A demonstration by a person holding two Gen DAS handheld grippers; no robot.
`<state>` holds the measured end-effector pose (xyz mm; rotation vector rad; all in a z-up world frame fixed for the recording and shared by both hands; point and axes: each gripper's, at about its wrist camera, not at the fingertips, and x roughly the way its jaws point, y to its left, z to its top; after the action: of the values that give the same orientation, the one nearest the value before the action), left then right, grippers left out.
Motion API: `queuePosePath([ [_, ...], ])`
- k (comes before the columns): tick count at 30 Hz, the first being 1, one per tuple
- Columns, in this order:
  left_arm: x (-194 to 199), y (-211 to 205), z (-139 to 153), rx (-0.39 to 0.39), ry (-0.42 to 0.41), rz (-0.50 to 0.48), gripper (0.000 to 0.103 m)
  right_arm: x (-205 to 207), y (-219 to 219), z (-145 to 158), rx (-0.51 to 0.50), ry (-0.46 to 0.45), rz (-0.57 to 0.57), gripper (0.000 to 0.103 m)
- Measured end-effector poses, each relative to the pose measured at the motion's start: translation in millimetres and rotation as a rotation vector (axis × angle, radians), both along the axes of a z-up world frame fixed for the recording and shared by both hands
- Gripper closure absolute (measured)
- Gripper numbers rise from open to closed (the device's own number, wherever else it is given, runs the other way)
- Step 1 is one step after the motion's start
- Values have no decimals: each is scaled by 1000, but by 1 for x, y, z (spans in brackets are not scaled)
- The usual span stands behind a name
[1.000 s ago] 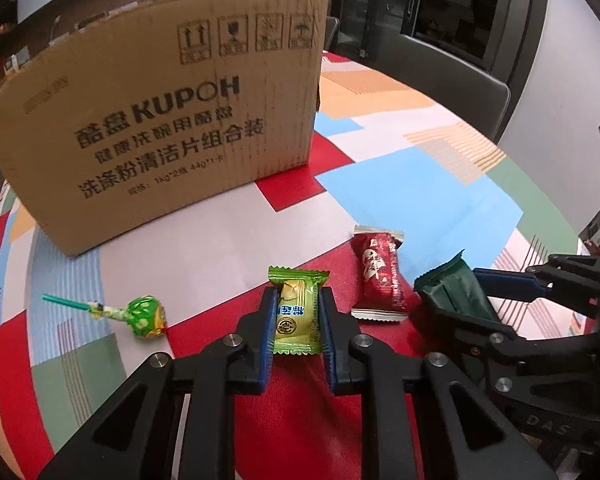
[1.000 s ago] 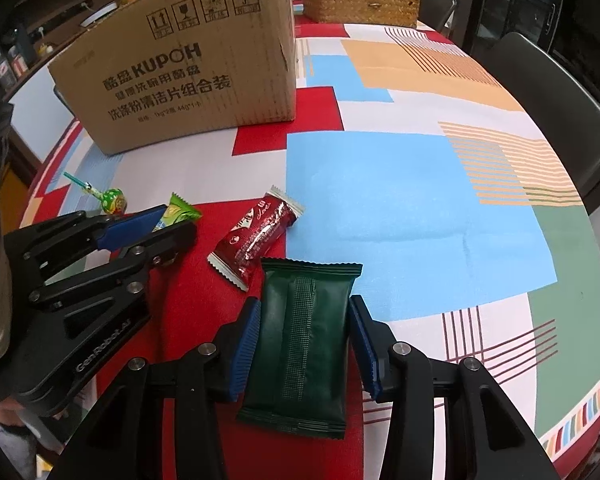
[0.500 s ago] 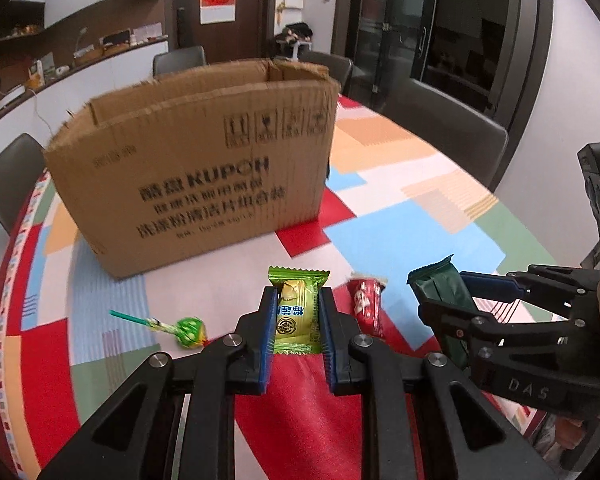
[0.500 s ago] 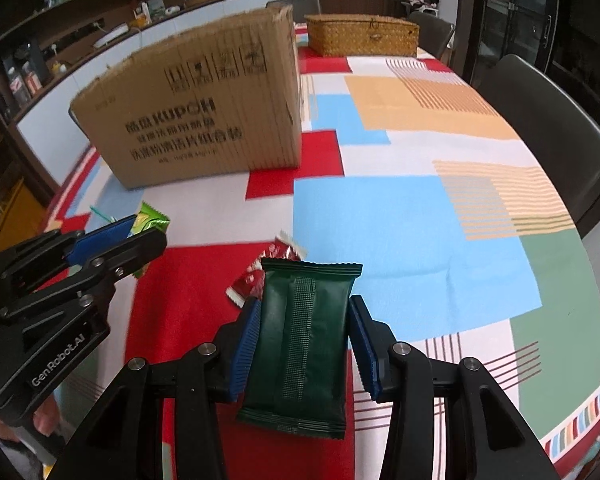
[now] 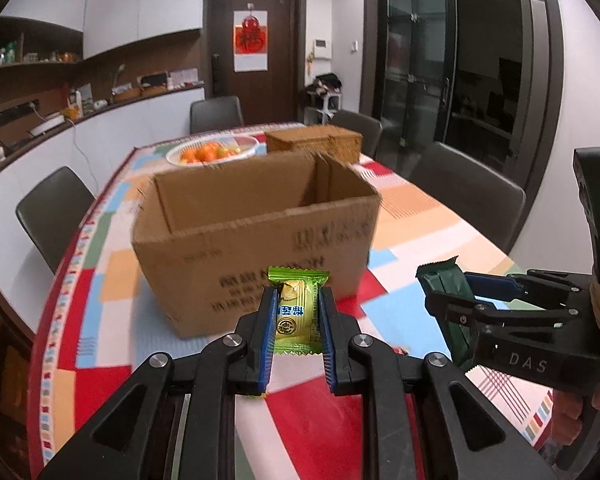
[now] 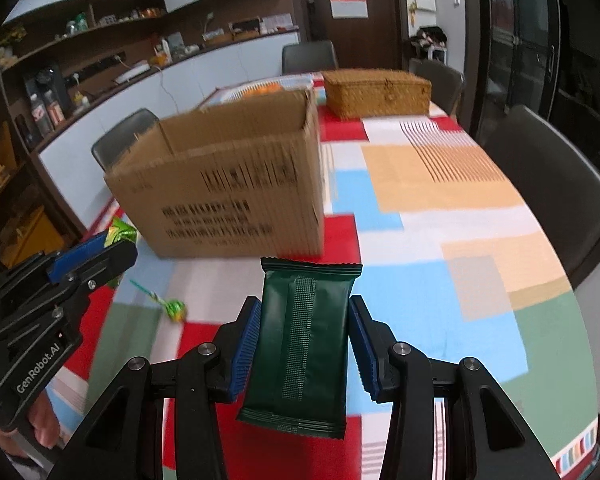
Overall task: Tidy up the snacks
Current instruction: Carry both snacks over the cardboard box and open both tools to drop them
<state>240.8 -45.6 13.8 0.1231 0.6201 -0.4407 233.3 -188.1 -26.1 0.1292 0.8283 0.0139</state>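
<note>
My left gripper (image 5: pixel 297 312) is shut on a light green candy packet (image 5: pixel 296 312) and holds it up in the air in front of the open cardboard box (image 5: pixel 256 232). My right gripper (image 6: pixel 302 328) is shut on a dark green snack packet (image 6: pixel 300 336), also lifted above the table, to the right of the left gripper. The box (image 6: pixel 224 188) stands open at the top, a little ahead of both grippers. A green lollipop (image 6: pixel 172 306) lies on the tablecloth left of the right gripper. The red candy packet is hidden.
The table has a colourful patchwork cloth (image 6: pixel 440 208). A woven basket (image 6: pixel 376 92) and a bowl of oranges (image 5: pixel 212 152) stand behind the box. Dark chairs (image 5: pixel 468 196) ring the table.
Both grippers have risen from the table with their packets and tilted up, so the box's open top now shows. The red packet and lollipop have dropped out of the left wrist view.
</note>
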Motion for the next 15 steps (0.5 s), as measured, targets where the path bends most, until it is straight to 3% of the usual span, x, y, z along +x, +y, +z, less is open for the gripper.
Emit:
queuePosePath([
  [15, 25, 21, 52, -4, -135, 79, 82, 45, 18, 54, 11, -157, 74, 58],
])
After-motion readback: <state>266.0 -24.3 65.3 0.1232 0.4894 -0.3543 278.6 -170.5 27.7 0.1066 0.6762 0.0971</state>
